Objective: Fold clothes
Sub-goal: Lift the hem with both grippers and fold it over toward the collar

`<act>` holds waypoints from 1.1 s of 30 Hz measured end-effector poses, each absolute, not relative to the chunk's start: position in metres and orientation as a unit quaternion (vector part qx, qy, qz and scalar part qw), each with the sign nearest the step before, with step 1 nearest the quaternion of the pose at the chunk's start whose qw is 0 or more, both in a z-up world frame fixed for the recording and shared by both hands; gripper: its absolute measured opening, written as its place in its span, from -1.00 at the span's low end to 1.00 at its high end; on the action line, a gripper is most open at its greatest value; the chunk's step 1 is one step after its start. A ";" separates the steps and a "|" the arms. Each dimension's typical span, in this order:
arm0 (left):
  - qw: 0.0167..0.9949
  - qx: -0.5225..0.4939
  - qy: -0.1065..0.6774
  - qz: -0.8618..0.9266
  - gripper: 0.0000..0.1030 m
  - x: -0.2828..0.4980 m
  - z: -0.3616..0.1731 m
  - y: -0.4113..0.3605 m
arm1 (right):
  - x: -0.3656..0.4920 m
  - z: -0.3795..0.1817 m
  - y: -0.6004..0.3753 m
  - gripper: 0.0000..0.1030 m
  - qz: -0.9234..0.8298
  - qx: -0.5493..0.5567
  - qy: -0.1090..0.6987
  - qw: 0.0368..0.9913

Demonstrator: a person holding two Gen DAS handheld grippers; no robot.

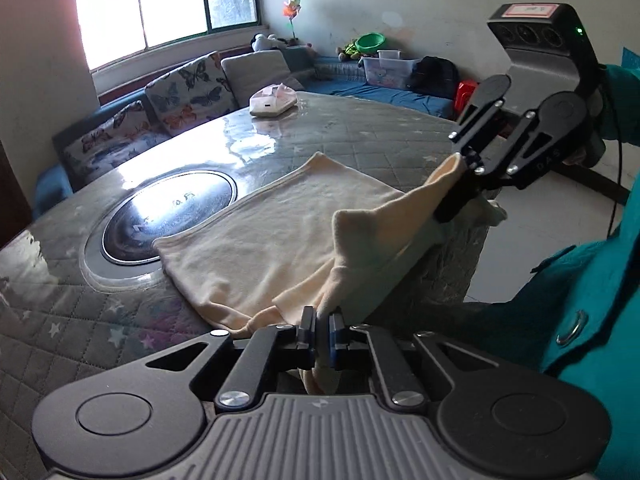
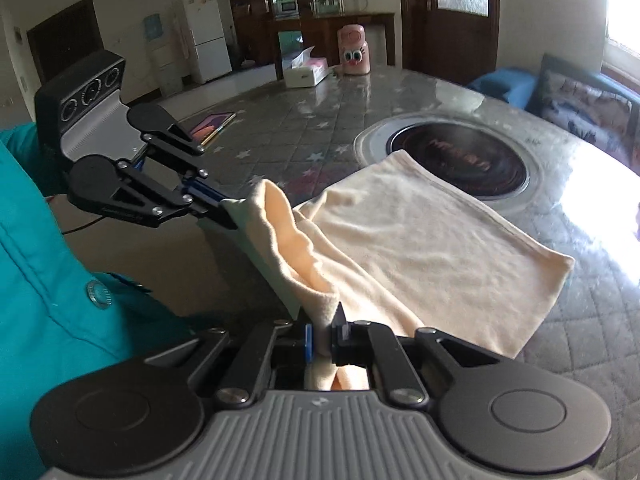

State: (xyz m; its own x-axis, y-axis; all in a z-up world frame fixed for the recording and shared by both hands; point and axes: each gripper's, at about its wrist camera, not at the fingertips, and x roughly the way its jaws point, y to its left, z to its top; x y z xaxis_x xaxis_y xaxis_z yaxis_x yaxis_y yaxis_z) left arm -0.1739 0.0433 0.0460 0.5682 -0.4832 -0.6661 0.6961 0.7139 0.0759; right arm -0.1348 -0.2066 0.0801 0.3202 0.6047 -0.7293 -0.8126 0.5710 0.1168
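A cream cloth lies flat on the quilted table, its near edge lifted off the table's edge. It also shows in the right wrist view. My left gripper is shut on one near corner of the cloth. My right gripper is shut on the other near corner. Each gripper shows in the other's view, the right one at the upper right, the left one at the left, both pinching cloth. The stretch of cloth between them sags in folds.
A round inset hotplate sits in the table just beyond the cloth. A tissue pack lies at the far edge. A tissue box, a pink jar and a book stand further off. A sofa flanks the table.
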 end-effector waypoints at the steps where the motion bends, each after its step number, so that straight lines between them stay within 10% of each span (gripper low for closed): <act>1: 0.871 0.164 0.316 -0.338 -0.87 -0.169 0.048 0.044 | -0.136 0.082 -0.208 -0.86 0.445 -0.135 0.386 0.797; 18: 0.911 0.144 0.306 -0.237 -0.87 0.016 0.022 0.019 | 0.041 0.056 -0.192 -0.85 0.342 -0.116 0.397 0.844; 27: 0.923 0.108 0.328 -0.167 -0.80 0.038 -0.016 0.019 | 0.041 0.002 -0.200 -0.29 0.239 -0.072 0.346 0.904; 33: 0.928 0.098 0.337 -0.127 -0.80 0.050 -0.015 0.030 | 0.012 0.012 -0.218 -0.28 0.202 -0.048 0.314 0.926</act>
State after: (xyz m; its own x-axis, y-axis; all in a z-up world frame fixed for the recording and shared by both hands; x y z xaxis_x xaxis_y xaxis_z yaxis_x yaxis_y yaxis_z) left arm 0.0500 0.0298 -0.0150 0.7409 -0.1695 -0.6499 0.3014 0.9486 0.0962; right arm 0.0123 -0.2183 0.0124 0.7212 0.3447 -0.6009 -0.4046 0.9137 0.0386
